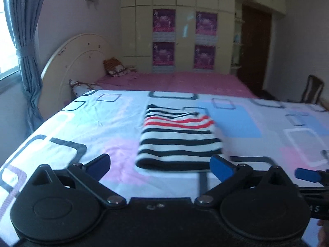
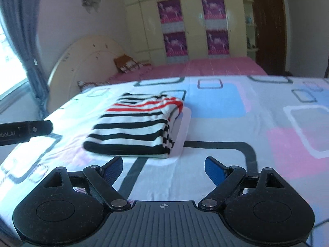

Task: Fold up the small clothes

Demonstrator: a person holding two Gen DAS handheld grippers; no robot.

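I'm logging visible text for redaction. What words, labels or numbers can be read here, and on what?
"bot.AI", cut off at the frame edge: on the left gripper.
"A S", partial: on the right gripper.
Posters on the wardrobe: print too blurred to read.

Patterned bedsheet (image 1: pixel 107 123) covers the bed. Beyond: pink bedspread (image 1: pixel 174 82), cream wardrobe (image 1: pixel 185 30), grey curtain (image 1: pixel 24 41), wooden chair (image 1: pixel 312 88).

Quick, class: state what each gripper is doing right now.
Left gripper: open, holding nothing.
Right gripper: open, holding nothing; the folded striped garment lies ahead.
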